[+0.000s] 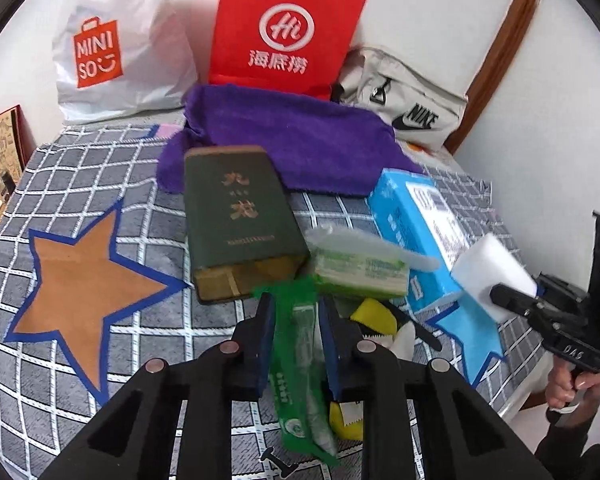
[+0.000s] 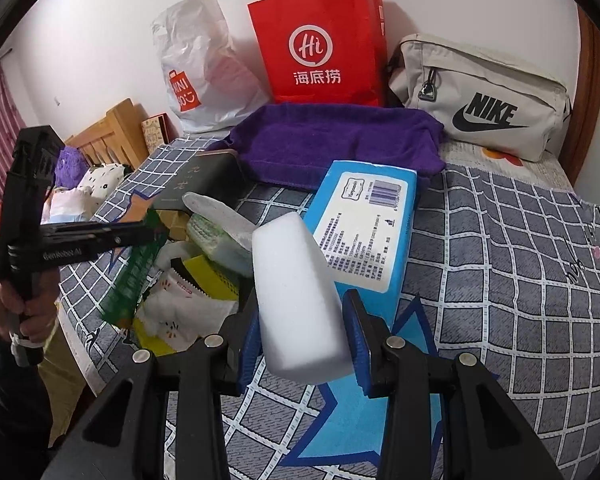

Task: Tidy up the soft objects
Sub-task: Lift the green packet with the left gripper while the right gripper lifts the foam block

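Lying at the far left of the grey checked cloth in the left wrist view is an orange star patch with a blue border, bare of items. Behind it, against the wall, stands a white Miniso bag, then a red paper bag. A purple towel is spread in front of both. A dark green book-shaped box rests on the cloth with its far end on the towel's near edge.

The left gripper is nearly closed, its blue pads pressing a green plastic packet, which hangs lengthwise between them, raised above the cloth. Just beyond lie a green-and-white tissue pack and a yellow packet, close together.

A light blue tissue box lies next, one corner over a blue star patch. The right gripper is partly open, gripping a white foam block by its sides; the block stands tilted, lifted over the blue star. A hand holds that gripper's handle.

At the far right, against the wall, sits a beige Nike pouch.
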